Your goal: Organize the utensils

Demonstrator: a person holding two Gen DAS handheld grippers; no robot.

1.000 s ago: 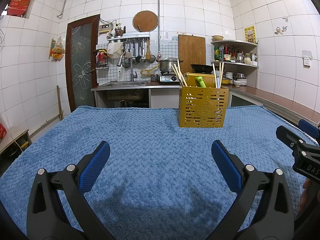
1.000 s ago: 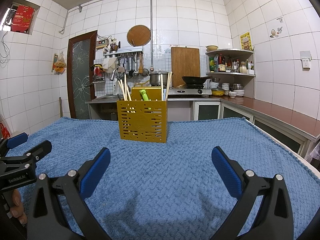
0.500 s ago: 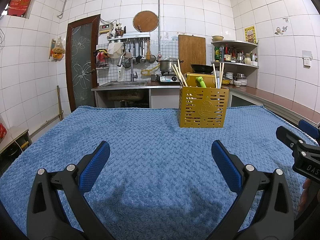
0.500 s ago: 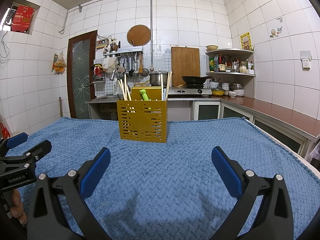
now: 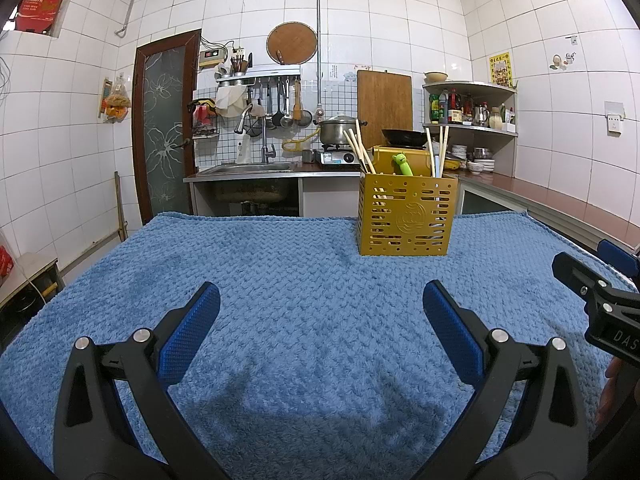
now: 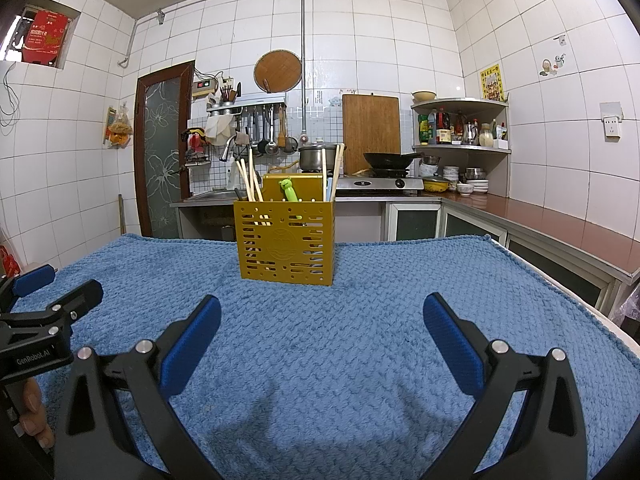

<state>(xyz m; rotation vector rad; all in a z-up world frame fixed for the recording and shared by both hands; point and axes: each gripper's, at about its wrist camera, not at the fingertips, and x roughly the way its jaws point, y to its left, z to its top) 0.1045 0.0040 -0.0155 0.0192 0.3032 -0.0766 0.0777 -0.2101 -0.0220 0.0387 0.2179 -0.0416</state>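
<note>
A yellow perforated utensil holder (image 5: 406, 216) stands upright on the blue towel (image 5: 300, 280), ahead and right of my left gripper (image 5: 320, 300). It also shows in the right wrist view (image 6: 286, 244), ahead and left of my right gripper (image 6: 320, 312). It holds wooden chopsticks (image 5: 360, 148) at both sides and a green-handled utensil (image 5: 402, 164) in the middle. Both grippers are open and empty, low over the towel. The right gripper shows at the right edge of the left wrist view (image 5: 596, 300); the left gripper shows at the left edge of the right wrist view (image 6: 44, 312).
The blue towel (image 6: 380, 280) covers the whole table. Behind it are a sink counter (image 5: 244, 170), a stove with a pot (image 5: 338, 130) and a wok (image 6: 390, 158), a corner shelf (image 6: 460, 128) and a brown counter (image 6: 560, 228) along the right.
</note>
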